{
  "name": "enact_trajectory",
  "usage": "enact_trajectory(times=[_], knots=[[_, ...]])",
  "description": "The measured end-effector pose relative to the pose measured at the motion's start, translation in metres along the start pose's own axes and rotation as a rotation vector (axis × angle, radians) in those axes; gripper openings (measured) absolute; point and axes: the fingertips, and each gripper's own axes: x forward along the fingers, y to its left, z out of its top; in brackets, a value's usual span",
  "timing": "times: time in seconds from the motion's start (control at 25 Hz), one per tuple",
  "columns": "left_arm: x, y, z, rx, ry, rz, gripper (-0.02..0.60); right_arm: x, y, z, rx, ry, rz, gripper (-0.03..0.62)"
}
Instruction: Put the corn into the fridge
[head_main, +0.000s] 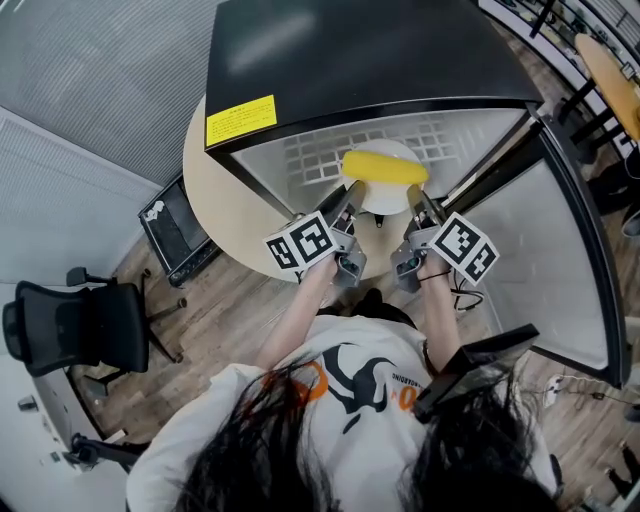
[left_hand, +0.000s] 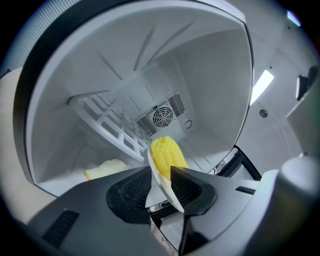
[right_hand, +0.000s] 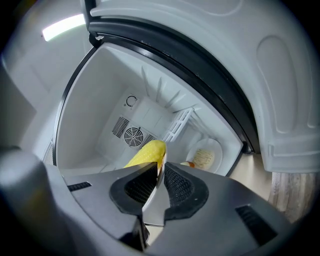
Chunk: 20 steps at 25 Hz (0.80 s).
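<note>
Sitting on the plate (head_main: 385, 199) just inside the open fridge (head_main: 350, 50): the corn (head_main: 385, 168). Right gripper (right_hand: 159, 182) jaws clamped on the plate rim at 3 o'clock; left gripper (left_hand: 161, 182) jaws narrow, loose around the rim at 9.

Your head camera looks steeply down past your shoulders at the fridge (head_main: 370, 60) on the round tabletop (head_main: 215, 195). Each gripper camera rides close behind its jaws, facing into the fridge; both share the back-wall fan grille (left_hand: 163, 118), the corn (left_hand: 167, 152) and plate (left_hand: 163, 186).
</note>
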Motion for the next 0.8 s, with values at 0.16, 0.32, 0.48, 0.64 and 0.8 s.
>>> enact_trajectory(times=[0.16, 0.32, 0.48, 0.64, 0.8], knots=[[0.003, -0.006, -0.005, 0.071, 0.063, -0.028, 0.176, 0.003, 0.000, 0.006, -0.008, -0.047, -0.023, 0.048], [0.003, -0.014, -0.010, 0.168, 0.116, -0.058, 0.232, 0.009, -0.001, 0.013, -0.018, -0.079, -0.041, 0.049], [0.000, -0.023, -0.023, 0.239, 0.208, -0.170, 0.290, 0.013, -0.003, 0.016, -0.017, -0.103, -0.056, 0.048], [0.002, -0.038, -0.045, 0.255, 0.308, -0.298, 0.290, 0.018, -0.003, 0.014, -0.010, -0.096, -0.052, 0.049], [0.011, -0.035, -0.048, 0.346, 0.306, -0.231, 0.271, 0.022, 0.001, 0.013, -0.028, -0.091, -0.047, 0.049]])
